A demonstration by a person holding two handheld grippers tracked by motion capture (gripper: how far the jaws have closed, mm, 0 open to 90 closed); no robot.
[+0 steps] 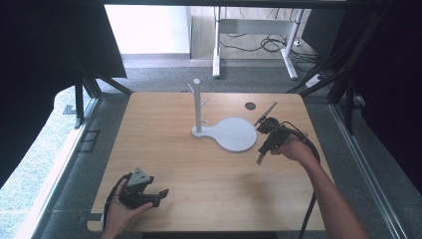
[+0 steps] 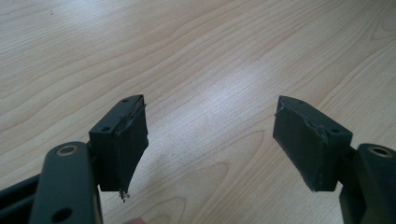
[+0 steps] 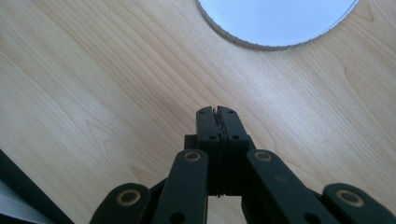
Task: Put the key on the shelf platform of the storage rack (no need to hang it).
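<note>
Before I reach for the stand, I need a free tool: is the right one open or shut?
Shut: the right tool has its jaws pressed together with nothing between them, above bare table.

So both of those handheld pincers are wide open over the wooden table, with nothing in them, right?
Not both. The left gripper is wide open over the table, but the right gripper view shows the right gripper with its jaws pressed together. Both are empty.
</note>
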